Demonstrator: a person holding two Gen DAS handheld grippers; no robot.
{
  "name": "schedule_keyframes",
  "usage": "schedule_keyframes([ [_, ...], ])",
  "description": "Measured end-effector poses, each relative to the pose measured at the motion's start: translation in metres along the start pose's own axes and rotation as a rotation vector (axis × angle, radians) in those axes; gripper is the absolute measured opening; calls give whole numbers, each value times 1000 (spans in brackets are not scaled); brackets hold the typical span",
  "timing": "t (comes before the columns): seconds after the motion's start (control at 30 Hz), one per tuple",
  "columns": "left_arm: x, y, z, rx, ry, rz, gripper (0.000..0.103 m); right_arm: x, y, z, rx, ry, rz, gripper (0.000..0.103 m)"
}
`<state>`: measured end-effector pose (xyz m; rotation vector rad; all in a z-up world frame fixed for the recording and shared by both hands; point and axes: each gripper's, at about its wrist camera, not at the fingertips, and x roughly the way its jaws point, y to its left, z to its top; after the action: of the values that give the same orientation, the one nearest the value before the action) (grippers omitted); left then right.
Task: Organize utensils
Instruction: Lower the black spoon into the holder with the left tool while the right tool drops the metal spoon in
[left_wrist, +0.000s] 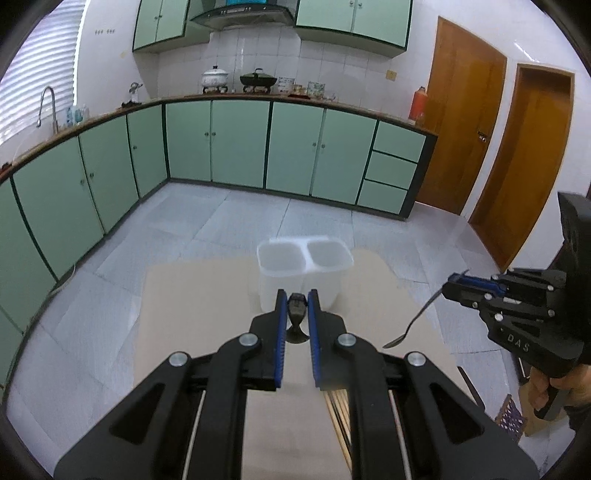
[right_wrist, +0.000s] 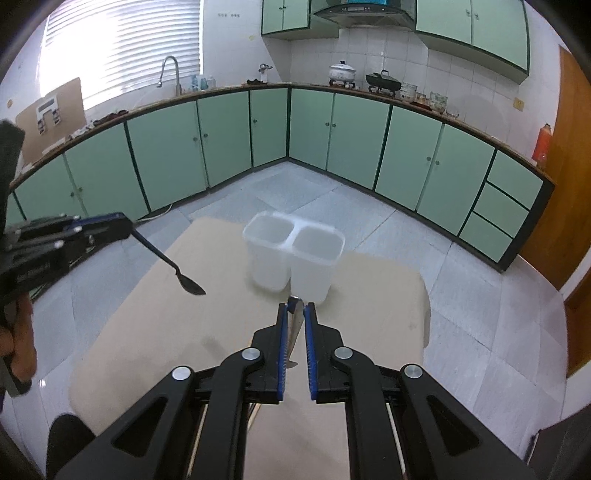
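A white two-compartment utensil holder (left_wrist: 303, 269) stands on a tan mat (left_wrist: 207, 295); both compartments look empty. It also shows in the right wrist view (right_wrist: 293, 254). My left gripper (left_wrist: 297, 295) is shut on a black spoon (left_wrist: 296, 317), held above the mat just short of the holder; the spoon's bowl hangs down, as the right wrist view shows (right_wrist: 190, 285). My right gripper (right_wrist: 295, 308) is shut on a silver spoon (right_wrist: 293, 332), bowl down; it shows at the right of the left wrist view (left_wrist: 417, 321), right of the holder.
Several wooden chopsticks (left_wrist: 338, 417) lie on the mat under my left gripper. Green kitchen cabinets (left_wrist: 240, 144) run along the far walls, with pots on the counter. Wooden doors (left_wrist: 517, 155) stand at the right. Grey tiled floor (left_wrist: 221, 218) surrounds the mat.
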<state>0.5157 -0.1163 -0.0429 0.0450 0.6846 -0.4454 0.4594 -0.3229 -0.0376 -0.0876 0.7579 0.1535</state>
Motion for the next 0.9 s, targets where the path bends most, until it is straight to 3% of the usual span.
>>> schedule_keyframes([
  [0.3, 63, 1, 62, -3, -8, 17, 10, 49, -25, 76, 33, -11, -46, 9],
  [0.43, 100, 9, 73, -8, 17, 42, 10, 82, -32, 93, 37, 1, -64, 9],
  [0.67, 157, 27, 57, -27, 96, 52, 10, 150, -43, 81, 56, 92, -59, 9],
  [0.9, 166, 33, 42, -34, 112, 64, 11, 166, -49, 65, 65, 141, -48, 13],
])
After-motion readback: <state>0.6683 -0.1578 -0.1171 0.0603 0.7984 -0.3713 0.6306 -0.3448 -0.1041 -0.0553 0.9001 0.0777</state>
